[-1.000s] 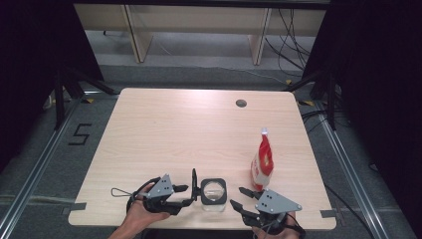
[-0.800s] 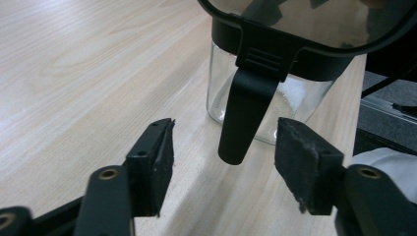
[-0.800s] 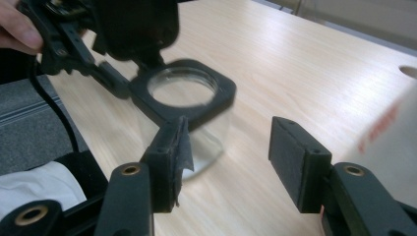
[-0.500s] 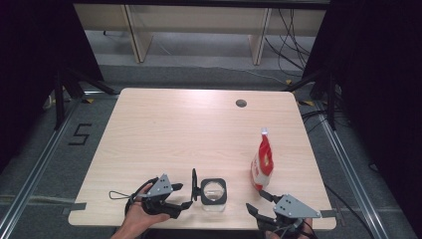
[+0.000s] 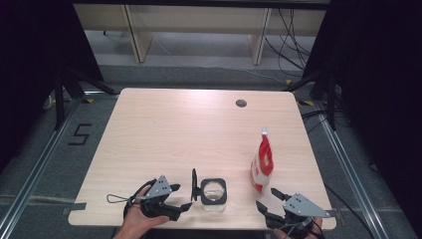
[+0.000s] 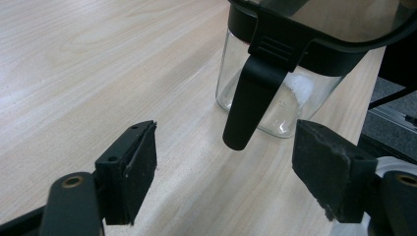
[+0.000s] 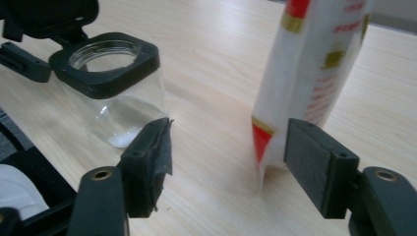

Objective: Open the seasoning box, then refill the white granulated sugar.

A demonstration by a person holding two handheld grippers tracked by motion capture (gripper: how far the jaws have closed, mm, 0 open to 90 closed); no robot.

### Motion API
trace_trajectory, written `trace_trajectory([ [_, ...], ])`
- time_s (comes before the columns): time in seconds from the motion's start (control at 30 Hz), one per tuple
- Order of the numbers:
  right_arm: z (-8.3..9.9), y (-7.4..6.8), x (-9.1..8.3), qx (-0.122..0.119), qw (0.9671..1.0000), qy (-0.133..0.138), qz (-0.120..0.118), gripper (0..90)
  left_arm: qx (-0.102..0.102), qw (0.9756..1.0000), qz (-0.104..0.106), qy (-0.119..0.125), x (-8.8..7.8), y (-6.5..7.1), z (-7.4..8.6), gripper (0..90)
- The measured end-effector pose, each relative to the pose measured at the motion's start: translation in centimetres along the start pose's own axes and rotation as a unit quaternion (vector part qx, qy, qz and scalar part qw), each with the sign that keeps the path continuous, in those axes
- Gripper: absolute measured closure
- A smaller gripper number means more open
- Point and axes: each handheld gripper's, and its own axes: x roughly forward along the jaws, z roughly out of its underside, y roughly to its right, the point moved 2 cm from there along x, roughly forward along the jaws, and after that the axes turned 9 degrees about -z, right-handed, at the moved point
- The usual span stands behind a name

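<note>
High view: the glass jar (image 5: pixel 213 195) stood near the front edge of the table (image 5: pixel 174 129), its black hinged lid (image 5: pixel 194 184) flipped up on its left. The red and white pouch (image 5: pixel 262 162) stood upright, to the right of the jar and apart from it. The left gripper (image 5: pixel 180 196) lay just left of the jar, the right gripper (image 5: pixel 266 199) just in front of the pouch.

Left gripper view: the left gripper (image 6: pixel 223 164) had its jaws spread wide, having just been opening, with nothing gripped. The jar's black latch tab (image 6: pixel 251 101) hung beyond them, untouched.

Right gripper view: the right gripper (image 7: pixel 228 157) likewise had just been opening and stood wide and empty. The pouch (image 7: pixel 310 73) rose just beyond its right pad, the jar (image 7: pixel 113 83) farther left.
</note>
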Motion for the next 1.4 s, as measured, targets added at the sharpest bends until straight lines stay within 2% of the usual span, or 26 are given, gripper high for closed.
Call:
trace_trajectory([
  [0.07, 0.1, 0.3, 0.1, 0.001, 1.0, 0.005, 0.0, 32.7, -0.001, 1.0, 0.001, 0.001, 0.0, 0.0, 0.0, 24.6],
  [0.1, 0.2, 0.2, 0.0, 0.02, 0.9998, 0.002, 0.009, 32.0, 0.001, 1.0, 0.0, -0.001, 0.0, -0.1, 0.0, 24.6],
  [0.17, 0.2, 0.6, 0.1, 0.004, 0.9999, 0.005, 0.009, 30.0, 0.001, 1.0, 0.002, 0.0, 0.0, -0.1, -0.1, 24.5],
  [0.23, 0.3, 0.7, 0.2, 0.014, 0.9998, 0.007, 0.011, 27.7, 0.006, 1.0, 0.001, 0.005, 0.1, -0.2, -0.1, 24.5],
  [0.27, 0.4, 0.8, 0.2, 0.009, 0.9998, 0.004, 0.016, 27.7, 0.004, 1.0, -0.002, 0.002, 0.0, -0.2, -0.1, 24.5],
  [0.37, 0.6, 0.9, 0.4, 0.019, 0.9997, 0.01, 0.014, 26.4, -0.017, 0.9998, 0.011, 0.0, 0.0, 0.0, -0.2, 24.4],
  [0.4, 0.6, 1.1, 0.3, 0.017, 0.9996, 0.008, 0.019, 25.5, -0.024, 0.9996, 0.016, 0.007, 0.1, 0.1, -0.2, 24.4],
  [0.47, 0.6, 1.2, 0.4, 0.018, 0.9996, 0.008, 0.02, 25.3, -0.015, 0.9998, 0.013, 0.0, 0.0, 0.2, -0.2, 24.4],
  [0.53, 0.7, 1.4, 0.3, 0.014, 0.9995, 0.007, 0.028, 25.2, -0.022, 0.9996, 0.018, 0.003, 0.2, 0.2, -0.2, 24.2],
  [0.63, 0.7, 1.4, 0.3, 0.019, 0.9992, 0.01, 0.033, 23.8, -0.019, 0.9996, 0.018, 0.009, 0.3, 0.2, -0.2, 24.1],
  [0.7, 0.7, 1.6, 0.5, 0.019, 0.9994, 0.007, 0.027, 22.3, -0.006, 0.9999, 0.009, -0.004, 0.1, 0.0, -0.2, 24.1],
  [0.73, 0.8, 1.3, 0.6, 0.039, 0.9987, 0.009, 0.031, 22.1, -0.021, 0.9996, 0.017, 0.004, 0.2, 0.2, -0.2, 24.0],
  [0.77, 0.8, 1.7, 0.8, 0.023, 0.9994, 0.005, 0.025, 21.8, -0.02, 0.9996, 0.018, 0.004, 0.2, 0.2, -0.2, 24.0],
  [0.83, 0.9, 1.7, 1.1, 0.032, 0.999, 0.008, 0.031, 20.7, -0.021, 0.9997, 0.016, 0.001, 0.1, 0.3, -0.2, 23.9],
  [0.87, 0.9, 2.0, 1.2, 0.021, 0.9993, 0.004, 0.031, 19.9, -0.013, 0.9997, 0.018, 0.001, 0.1, 0.3, -0.2, 23.9],
  [0.9, 0.9, 1.8, 1.4, 0.037, 0.9987, 0.005, 0.035, 19.4, -0.009, 0.9997, 0.021, 0.005, 0.1, 0.3, -0.3, 23.9],
  [1.0, 0.6, 2.4, 1.8, 0.024, 0.9985, 0.015, 0.046, 16.9, -0.013, 0.9997, 0.021, 0.003, 0.0, 0.4, -0.2, 23.9],
  [1.03, 0.5, 2.2, 1.9, 0.041, 0.9975, 0.013, 0.056, 16.7, -0.011, 0.9997, 0.021, 0.001, 0.0, 0.4, -0.2, 23.9],
  [1.07, 0.4, 2.7, 2.1, 0.015, 0.9979, 0.017, 0.061, 16.0, -0.011, 0.9997, 0.021, 0.002, 0.0, 0.4, -0.2, 23.9],
  [1.1, 0.4, 2.7, 2.3, 0.021, 0.9979, 0.016, 0.059, 16.1, -0.005, 0.9999, 0.012, -0.004, 0.0, 0.2, -0.2, 23.9],
  [1.13, 0.4, 2.9, 2.4, 0.019, 0.9979, 0.016, 0.06, 16.1, -0.02, 0.9996, 0.017, 0.007, 0.1, 0.4, -0.2, 23.9],
  [1.17, 0.4, 3.1, 2.7, 0.005, 0.9976, 0.022, 0.065, 16.1, -0.013, 0.9998, 0.016, 0.008, 0.0, 0.2, -0.2, 23.9],
  [1.2, 0.4, 3.1, 2.9, 0.014, 0.9976, 0.022, 0.064, 16.1, -0.003, 0.9999, 0.013, 0.002, -0.1, 0.0, -0.3, 23.9],
  [1.23, 0.3, 3.1, 3.0, 0.015, 0.9976, 0.019, 0.065, 16.2, -0.024, 0.9995, 0.017, 0.008, -0.1, 0.2, -0.2, 23.9],
  [1.33, 0.1, 3.0, 3.4, 0.02, 0.9969, 0.021, 0.073, 16.1, -0.025, 0.9995, 0.018, 0.007, 0.0, 0.2, -0.2, 23.9],
  [1.4, -0.3, 3.4, 3.8, 0.002, 0.9966, 0.028, 0.078, 16.0, -0.015, 0.9996, 0.021, 0.006, 0.1, 0.1, -0.2, 23.9],
])
